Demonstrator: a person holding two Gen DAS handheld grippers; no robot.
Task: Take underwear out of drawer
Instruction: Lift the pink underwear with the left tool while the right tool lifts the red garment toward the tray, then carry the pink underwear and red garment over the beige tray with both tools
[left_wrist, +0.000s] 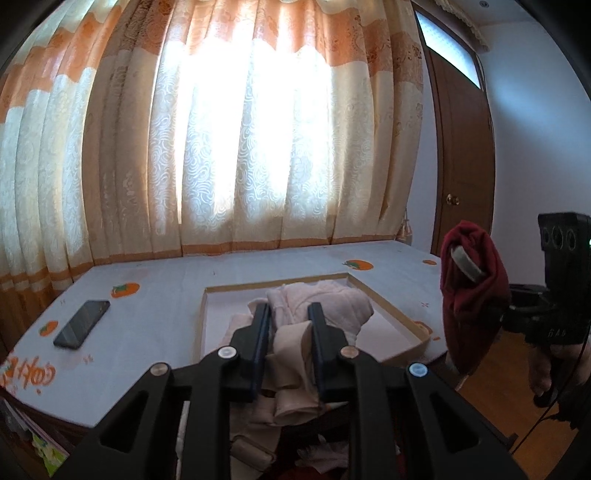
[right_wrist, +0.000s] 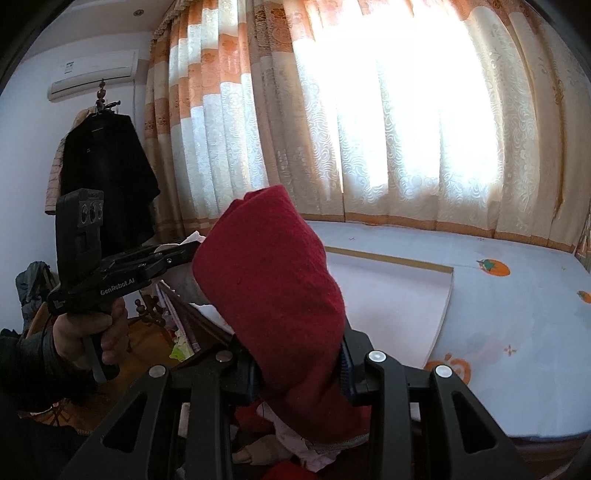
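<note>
Right hand-held gripper (right_wrist: 301, 363): we grasp red underwear (right_wrist: 273, 280).
Left hand-held gripper (left_wrist: 289, 321): we clench beige underwear (left_wrist: 291, 354).

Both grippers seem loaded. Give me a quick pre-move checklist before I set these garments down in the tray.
1. Right gripper holds the red garment: ok, cloth is pinched between its fingers.
2. Left gripper holds the beige garment: ok, fabric bunched between its fingers.
3. Both garments lifted free of the drawer: cannot tell, cloth trails below both views.
4. Space in the tray: ok, its near right part is bare beside the pink pile.
5. Phone out of the drop path: ok, it lies left of the tray.
</note>
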